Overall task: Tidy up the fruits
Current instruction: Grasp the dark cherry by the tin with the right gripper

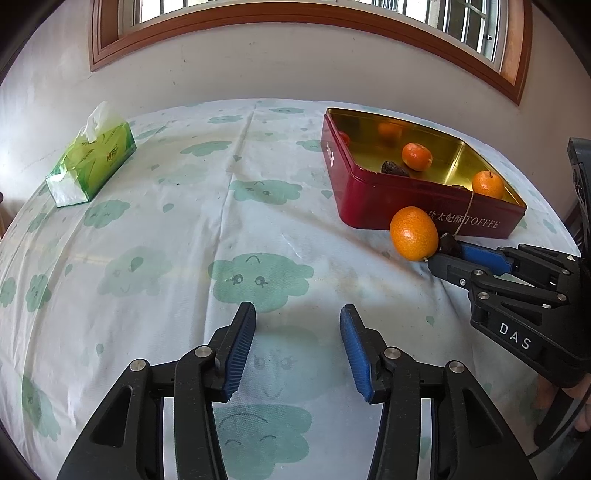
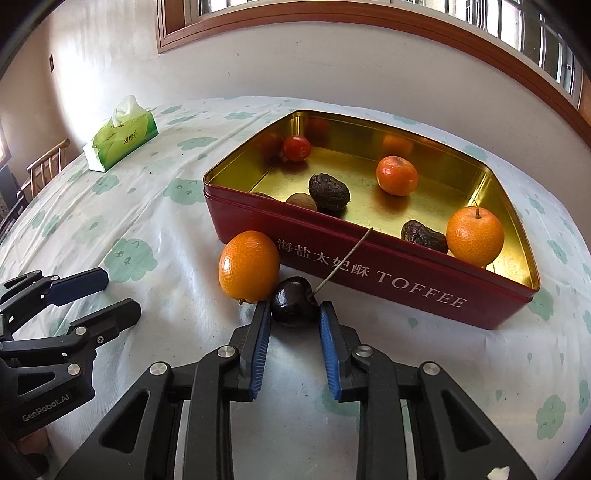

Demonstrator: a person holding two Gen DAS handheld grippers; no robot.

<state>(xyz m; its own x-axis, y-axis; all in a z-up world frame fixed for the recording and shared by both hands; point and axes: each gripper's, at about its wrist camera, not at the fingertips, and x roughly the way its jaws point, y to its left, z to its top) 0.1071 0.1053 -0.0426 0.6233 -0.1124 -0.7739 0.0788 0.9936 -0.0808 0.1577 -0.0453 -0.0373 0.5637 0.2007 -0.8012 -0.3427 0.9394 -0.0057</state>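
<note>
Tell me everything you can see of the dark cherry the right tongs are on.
The cherry is small, round, glossy and near black, with a thin pale stem slanting up across the red tin's front wall. It sits on the cloud-print tablecloth just in front of the tin. The right tongs are shut on it, blue pads pressing both sides. The loose orange on its left touches it or nearly so.

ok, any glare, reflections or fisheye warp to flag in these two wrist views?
Right wrist: the gold-lined red toffee tin mirrors fruit on its inner walls, and the dark cherry shows specular glints. Left wrist: the wooden window frame bows strongly; corners vignette black.
</note>
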